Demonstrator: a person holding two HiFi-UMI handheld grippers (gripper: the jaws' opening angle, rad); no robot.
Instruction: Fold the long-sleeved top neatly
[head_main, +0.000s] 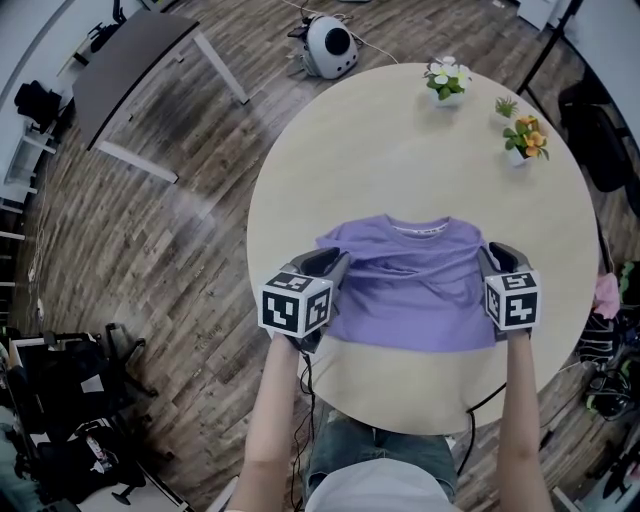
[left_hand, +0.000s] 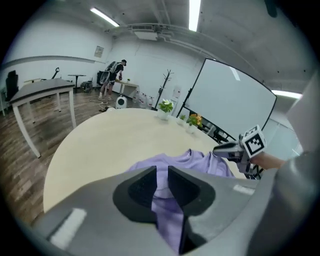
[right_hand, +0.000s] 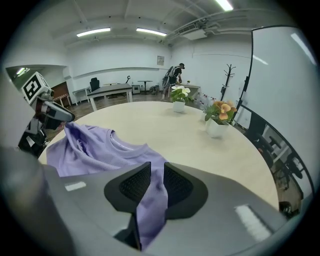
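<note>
A purple long-sleeved top (head_main: 420, 290) lies on the round beige table (head_main: 400, 160), collar towards the far side and sleeves folded in over its front. My left gripper (head_main: 330, 268) is shut on the top's left edge; purple cloth (left_hand: 162, 187) runs between its jaws. At the top's right edge my right gripper (head_main: 492, 262) is shut on cloth (right_hand: 152, 192) as well. In the right gripper view the collar (right_hand: 120, 145) shows, and the left gripper (right_hand: 47, 112) holds the far side lifted. The right gripper (left_hand: 235, 150) appears in the left gripper view.
Two potted plants (head_main: 447, 78) (head_main: 525, 138) and a small green one (head_main: 506, 106) stand at the table's far edge. A white round robot device (head_main: 330, 46) and a grey desk (head_main: 140, 60) stand on the wood floor beyond. A person (right_hand: 175, 75) stands far across the room.
</note>
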